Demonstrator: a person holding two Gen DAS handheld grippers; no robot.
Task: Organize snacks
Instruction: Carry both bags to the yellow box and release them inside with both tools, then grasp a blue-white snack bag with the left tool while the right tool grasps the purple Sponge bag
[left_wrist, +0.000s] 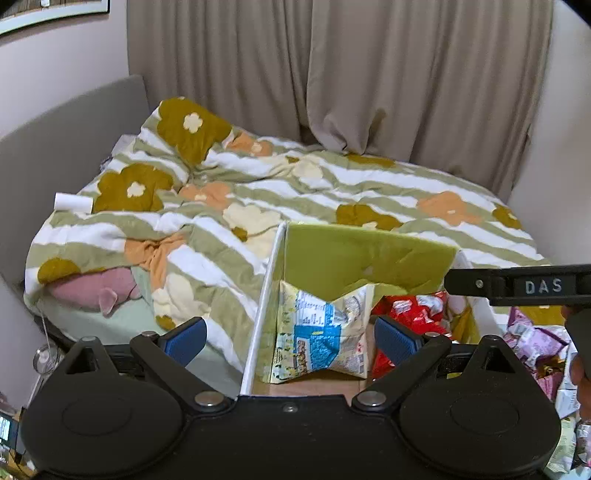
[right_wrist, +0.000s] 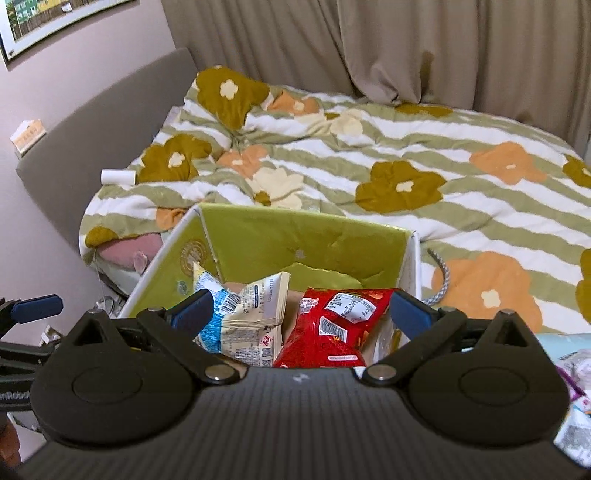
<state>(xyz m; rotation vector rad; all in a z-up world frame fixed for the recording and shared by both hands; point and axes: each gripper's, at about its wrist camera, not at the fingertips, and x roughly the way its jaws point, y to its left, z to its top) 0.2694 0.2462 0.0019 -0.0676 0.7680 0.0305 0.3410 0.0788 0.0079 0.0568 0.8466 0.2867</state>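
Observation:
A green-lined cardboard box (left_wrist: 369, 254) stands at the foot of the bed and shows in the right wrist view too (right_wrist: 295, 240). Inside it are a cream and blue snack bag (left_wrist: 321, 332) (right_wrist: 247, 314) on the left and a red snack bag (left_wrist: 413, 314) (right_wrist: 332, 328) on the right. My left gripper (left_wrist: 291, 338) is open and empty, hovering over the box's left wall and the cream bag. My right gripper (right_wrist: 301, 308) is open and empty above both bags. Its black arm (left_wrist: 517, 286) crosses the left wrist view at the right.
More snack packets, purple and white (left_wrist: 535, 343) (right_wrist: 572, 369), lie to the right of the box. Behind is a bed with a flowered striped quilt (right_wrist: 369, 158), a white roll (right_wrist: 117, 176), a pink plush (left_wrist: 96, 290), a grey headboard and beige curtains.

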